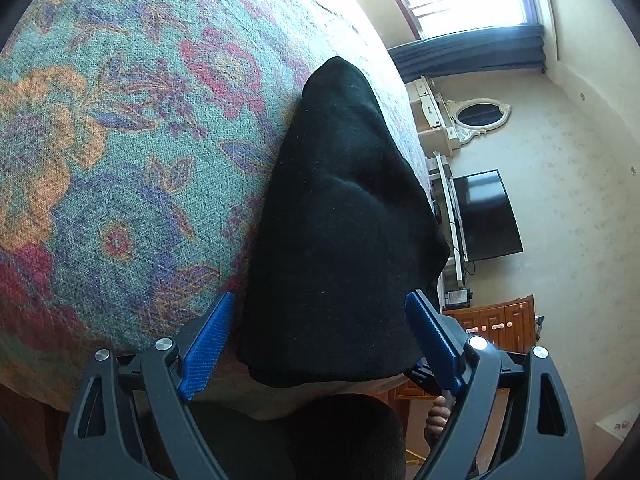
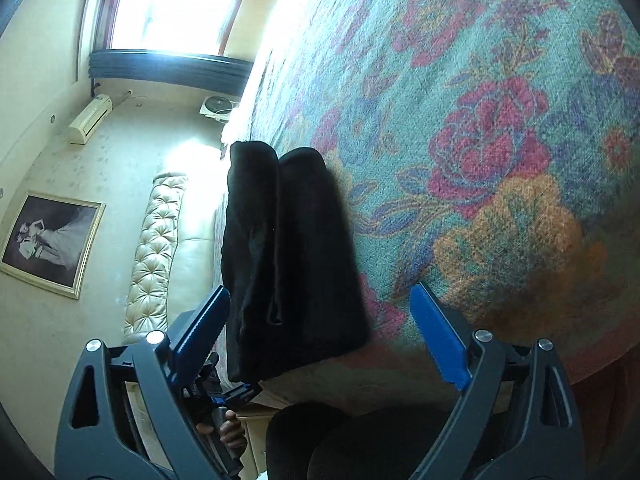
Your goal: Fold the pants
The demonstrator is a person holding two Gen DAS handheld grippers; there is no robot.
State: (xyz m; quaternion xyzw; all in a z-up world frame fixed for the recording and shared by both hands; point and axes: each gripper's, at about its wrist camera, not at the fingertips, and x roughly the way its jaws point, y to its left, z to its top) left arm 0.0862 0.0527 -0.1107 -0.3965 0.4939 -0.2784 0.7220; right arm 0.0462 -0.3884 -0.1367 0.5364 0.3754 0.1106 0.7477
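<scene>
The left gripper [image 1: 320, 320] stands wide, its two blue ribbed fingers [image 1: 208, 344] spread to either side of the near end of the folded black fabric pants [image 1: 340, 220]; neither finger presses on the cloth, and it holds nothing. The right gripper [image 2: 324, 320] is likewise spread wide and empty, one blue finger [image 2: 438, 338] over the floral cover and the other beside the pants' outer edge, both clear of the fabric.

The pants [image 2: 288, 256] lie folded into a long narrow bundle on the bed, close along one side edge of it and reaching to the near edge, where the bundle's end slightly overhangs. In the right wrist view the bundle shows two parallel lengths lying side by side, touching.

The bed is covered by a woven teal bedspread with red, orange and blue flowers [image 1: 120, 160], which fills most of both views.

Below the near edge a person's hand [image 2: 230, 430] grips the handle of the other gripper, and a dark-clothed knee [image 1: 320, 436] shows beneath.

Past the bed's side edge the left wrist view shows a dark flat television [image 1: 486, 216], an oval white-framed mirror [image 1: 478, 114] and a brown wooden cabinet [image 1: 496, 320]. The right wrist view shows a cream tufted headboard [image 2: 156, 248], a framed picture [image 2: 50, 240] and a bright window [image 2: 176, 0].
</scene>
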